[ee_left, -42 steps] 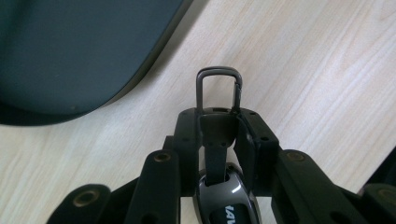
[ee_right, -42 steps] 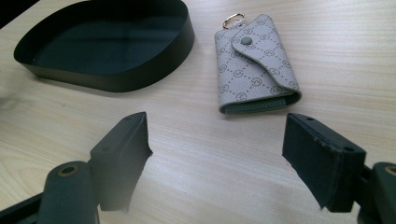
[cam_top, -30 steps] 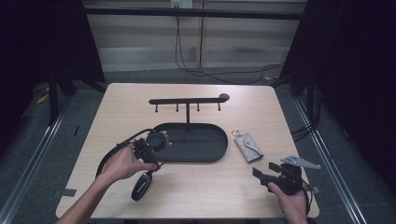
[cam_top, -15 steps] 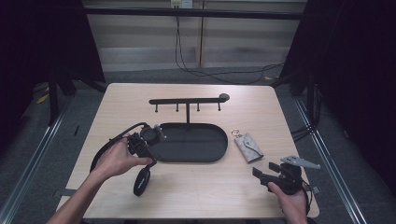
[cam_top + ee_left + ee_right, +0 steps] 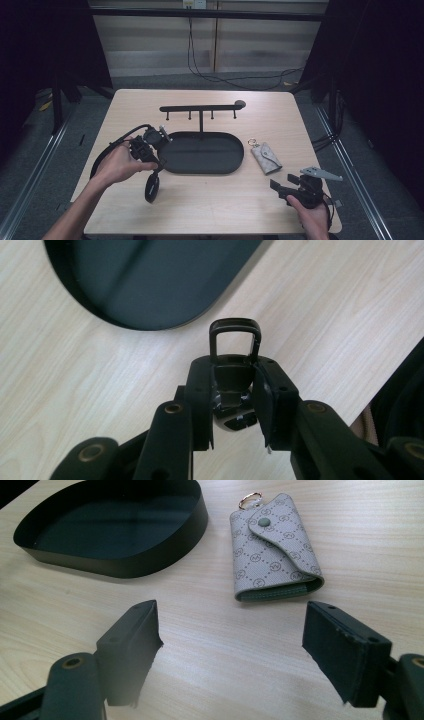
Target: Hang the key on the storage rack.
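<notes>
My left gripper (image 5: 152, 175) (image 5: 235, 405), held over the table left of the black oval tray (image 5: 235, 162) (image 5: 150, 285), is shut on a black key fob (image 5: 151, 191) (image 5: 234, 342). The fob's rectangular loop sticks out past the jaw tips. Near the table's front right corner my right gripper (image 5: 280, 186) (image 5: 232, 650) stands open with nothing between its jaws. It points at a grey patterned key pouch (image 5: 266, 157) (image 5: 275, 550) with a snap flap and a metal ring, lying flat just right of the tray (image 5: 125, 562).
A black key rack (image 5: 200, 107) with several hooks stands behind the tray. The left gripper's cable (image 5: 107, 150) loops over the table's left side. Dark floor and metal rails surround the table.
The left hand has lifted and drifted left and away with the key fob still in its gripper. The right hand and the pouch have not moved.
</notes>
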